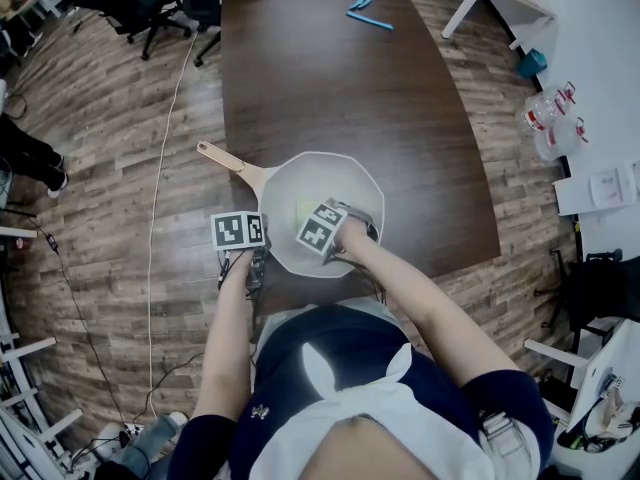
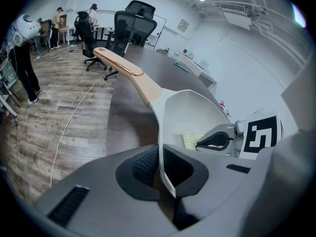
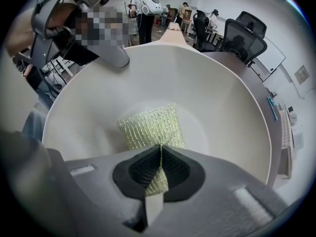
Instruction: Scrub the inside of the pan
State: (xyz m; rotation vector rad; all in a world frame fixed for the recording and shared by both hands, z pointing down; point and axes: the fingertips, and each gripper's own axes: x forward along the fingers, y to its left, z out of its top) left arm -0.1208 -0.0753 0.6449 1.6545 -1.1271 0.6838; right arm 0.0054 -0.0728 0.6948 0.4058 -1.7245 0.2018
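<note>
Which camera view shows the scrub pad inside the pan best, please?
The right gripper view: the yellow-green scrub pad fills its centre, its weave clear, pinched by the right tongs inside the pan. The left gripper view shows only a corner beyond the pan's wall; the head view, a faint patch.

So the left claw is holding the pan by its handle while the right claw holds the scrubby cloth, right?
No. The left claw grips the pan by its rim; the handle sticks out free, as the left gripper view shows.
</note>
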